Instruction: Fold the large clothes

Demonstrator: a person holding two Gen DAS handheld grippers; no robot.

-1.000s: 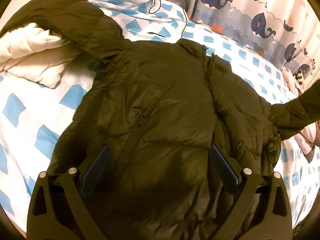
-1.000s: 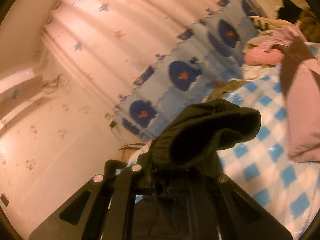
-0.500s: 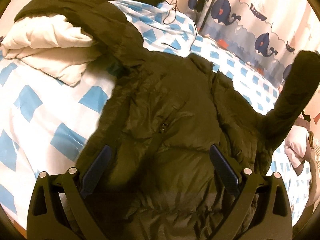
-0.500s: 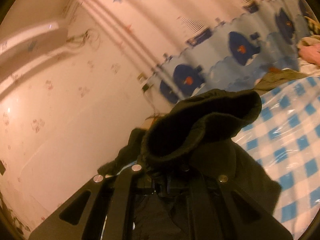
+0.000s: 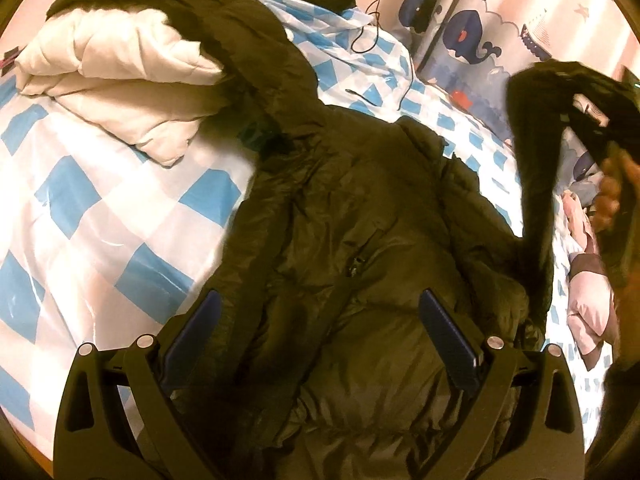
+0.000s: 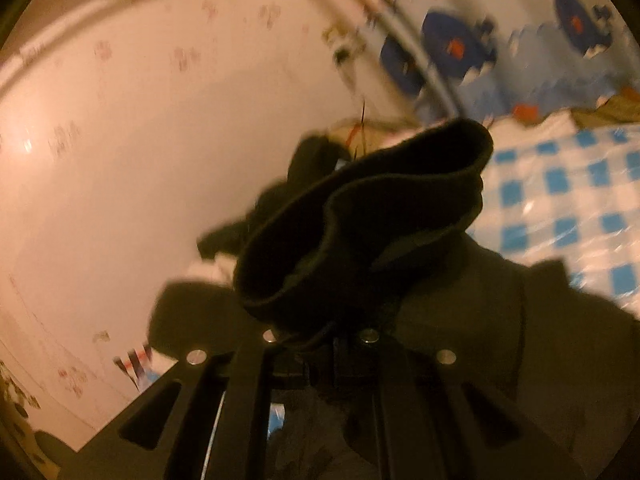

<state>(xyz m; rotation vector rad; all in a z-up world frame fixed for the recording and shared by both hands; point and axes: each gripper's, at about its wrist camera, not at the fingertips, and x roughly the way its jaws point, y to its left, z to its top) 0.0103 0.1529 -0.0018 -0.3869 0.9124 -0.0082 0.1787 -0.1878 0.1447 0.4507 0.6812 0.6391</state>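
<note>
— Dark green quilted nylon, that jacket (image 5: 360, 248), and it is lying face up on the blue-checked bedsheet (image 5: 92, 216), collar towards the far wall. The right-hand sleeve (image 5: 536, 184) is being lifted up off the bed.

— By the cuff (image 6: 360, 224), I think. How should that fold be going?

— I would be carrying the cuff across the chest towards the left and laying the sleeve flat, not dropping it (puffy fabric is springing back if it is let go too high). Smoothing it afterwards would be helping too.

— And the right gripper (image 6: 320, 340)?

— Its jaws are pinching tight on the cuff, almost no gap between them.

— The left gripper (image 5: 320, 344)?

— It is hanging over the near hem with its blue pads (image 5: 448, 340) spread wide, holding nothing. Whether the pads are brushing the jacket, I cannot tell.

— The other sleeve?

— It is stretching far-left over a white quilt (image 5: 120, 80).
</note>
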